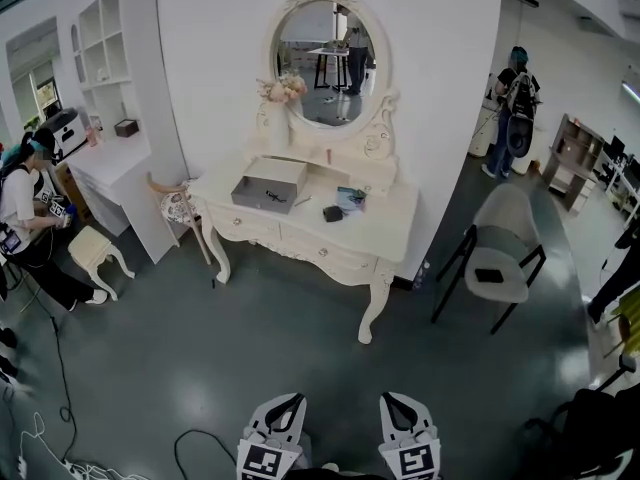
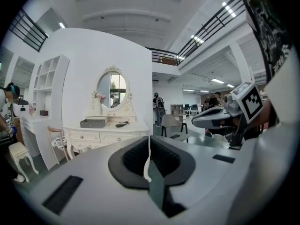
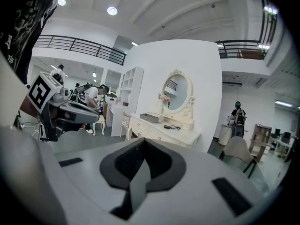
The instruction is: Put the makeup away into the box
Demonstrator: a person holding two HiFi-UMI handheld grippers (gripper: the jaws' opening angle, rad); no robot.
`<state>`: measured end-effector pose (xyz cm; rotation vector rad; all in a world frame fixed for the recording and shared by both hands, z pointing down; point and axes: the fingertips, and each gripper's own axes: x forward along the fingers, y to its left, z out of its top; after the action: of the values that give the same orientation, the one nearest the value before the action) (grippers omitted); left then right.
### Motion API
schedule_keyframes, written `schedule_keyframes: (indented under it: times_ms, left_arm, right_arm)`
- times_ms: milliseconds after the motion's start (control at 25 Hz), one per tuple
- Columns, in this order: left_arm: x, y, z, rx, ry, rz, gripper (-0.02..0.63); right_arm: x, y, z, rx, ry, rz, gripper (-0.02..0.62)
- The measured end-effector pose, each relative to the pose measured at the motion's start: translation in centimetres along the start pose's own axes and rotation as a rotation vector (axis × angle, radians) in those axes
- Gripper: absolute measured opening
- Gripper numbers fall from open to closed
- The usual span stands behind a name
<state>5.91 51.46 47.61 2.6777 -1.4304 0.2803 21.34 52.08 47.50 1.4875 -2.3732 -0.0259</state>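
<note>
Across the floor stands a white dressing table point(image 1: 385, 230) with an oval mirror point(image 1: 325, 53). On its top lies an open grey box point(image 1: 268, 185). To the right of the box lie small dark makeup items point(image 1: 333, 213) and a teal one point(image 1: 351, 198). Both grippers are at the bottom edge of the head view, far from the table: left gripper point(image 1: 285, 401), right gripper point(image 1: 401, 400). In the left gripper view the left gripper point(image 2: 149, 161) has its jaws together with nothing between them, and the box point(image 2: 93, 123) shows far off. The right gripper point(image 3: 142, 162) is likewise shut and empty.
A grey chair point(image 1: 500, 253) stands right of the table and a small stool point(image 1: 95, 248) to its left by a white desk with shelves point(image 1: 115, 88). A person point(image 1: 25, 218) stands at far left, another point(image 1: 515, 98) at the back right. Cables point(image 1: 40, 438) lie on the floor.
</note>
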Motion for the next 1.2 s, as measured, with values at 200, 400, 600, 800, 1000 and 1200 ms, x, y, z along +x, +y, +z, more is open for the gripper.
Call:
schedule_keyframes:
  times_ms: [200,400,600,800,1000,1200]
  left_arm:
    - [2.9,2.9,0.8,0.03,-0.002,-0.03,0.023]
    - [5.3,5.9,1.3,0.04,-0.004,-0.051,0.023]
    - [7.2,8.7,1.8,0.055,-0.008,-0.083,0.023]
    - [8.2,11.6,2.0,0.065,-0.006,-0.107,0.023]
    - [9.0,13.9,2.0,0.054,-0.006,-0.132,0.023]
    - [9.6,15.2,1.9,0.06,-0.01,-0.146,0.023]
  right_arm:
    - [3.6,-1.0,1.2,0.031,-0.019,-0.002,0.009]
    - [7.2,-1.3,2.3,0.03,-0.012,-0.006,0.009]
    - [10.4,-1.5,2.8,0.024,0.011,-0.045,0.009]
    - [13.1,-0.7,3.6,0.05,0.006,-0.053,0.009]
    - [15.2,0.0,4.1,0.049,0.036,-0.067,0.009]
    - [16.3,0.8,3.8,0.045,0.058,-0.062,0.009]
